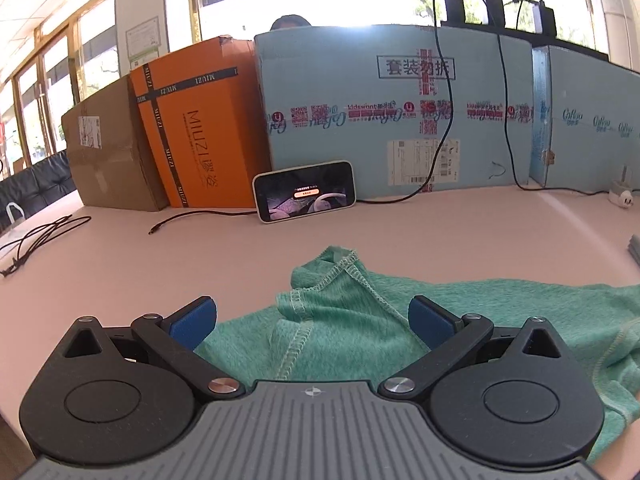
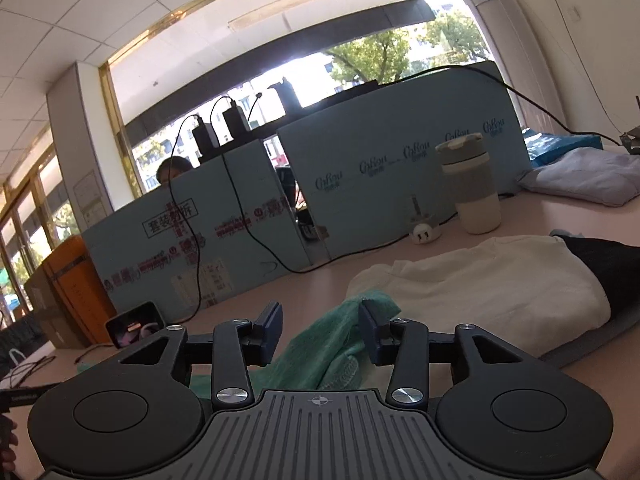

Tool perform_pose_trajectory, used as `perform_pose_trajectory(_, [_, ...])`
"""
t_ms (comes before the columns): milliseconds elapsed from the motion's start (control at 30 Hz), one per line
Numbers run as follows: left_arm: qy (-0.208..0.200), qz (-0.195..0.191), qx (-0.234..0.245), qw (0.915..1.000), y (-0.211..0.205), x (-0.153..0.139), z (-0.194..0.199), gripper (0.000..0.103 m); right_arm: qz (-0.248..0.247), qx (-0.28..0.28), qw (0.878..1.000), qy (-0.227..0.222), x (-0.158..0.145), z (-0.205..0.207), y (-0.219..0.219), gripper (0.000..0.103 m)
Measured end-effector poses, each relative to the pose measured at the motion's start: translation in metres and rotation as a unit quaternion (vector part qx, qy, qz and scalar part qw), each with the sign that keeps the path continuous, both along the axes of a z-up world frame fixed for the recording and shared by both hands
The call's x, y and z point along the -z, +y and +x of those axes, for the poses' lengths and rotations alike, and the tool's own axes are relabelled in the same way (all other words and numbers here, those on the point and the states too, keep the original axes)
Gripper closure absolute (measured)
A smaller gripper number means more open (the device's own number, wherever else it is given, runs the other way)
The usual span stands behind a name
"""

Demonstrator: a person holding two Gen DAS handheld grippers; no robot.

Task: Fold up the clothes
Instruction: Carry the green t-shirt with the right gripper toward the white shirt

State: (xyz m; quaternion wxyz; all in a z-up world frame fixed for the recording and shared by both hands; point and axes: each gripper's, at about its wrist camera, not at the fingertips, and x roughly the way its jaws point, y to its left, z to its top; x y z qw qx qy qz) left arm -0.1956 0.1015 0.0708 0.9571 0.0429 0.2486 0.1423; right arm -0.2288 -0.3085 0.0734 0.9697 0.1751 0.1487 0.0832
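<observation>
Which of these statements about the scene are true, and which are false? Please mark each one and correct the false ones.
1. The left claw is wide open. True.
2. The green garment hangs in the air. False: it lies on the table.
3. A phone leans against the light blue box. True.
4. The cup lies on its side. False: it stands upright.
5. The right claw is clamped on a white garment. False: its pads stand apart, green cloth between them.
</observation>
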Motion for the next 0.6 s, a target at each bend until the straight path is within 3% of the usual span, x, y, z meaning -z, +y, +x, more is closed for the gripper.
perform_pose_trajectory(67, [0.014, 0.016, 0.007, 0.9997, 0.002, 0.001, 0.013, 0.000, -0.005, -0.006, 1.000, 0.017, 0.009, -0.002, 0.006, 0.035])
perform_pose_trajectory(200, [0.032, 0.036, 0.016, 0.9987, 0.004, 0.008, 0.033, 0.000, 0.008, -0.020, 0.999, 0.049, 0.025, 0.000, 0.014, 0.033])
perform_pose_trajectory(433, [0.054, 0.011, 0.019, 0.9983, 0.010, 0.029, 0.050, 0.000, 0.033, -0.032, 0.994, 0.097, 0.045, 0.005, 0.021, 0.031])
perform_pose_trajectory(567, [0.065, -0.019, 0.025, 0.9974, 0.013, 0.040, 0.052, 0.004, 0.019, -0.051, 0.993, 0.108, 0.051, 0.006, 0.029, 0.029])
perform_pose_trajectory(600, [0.062, -0.031, 0.028, 0.9972, 0.016, 0.040, 0.051, 0.010, 0.014, -0.055, 0.992, 0.109, 0.050, 0.006, 0.031, 0.029])
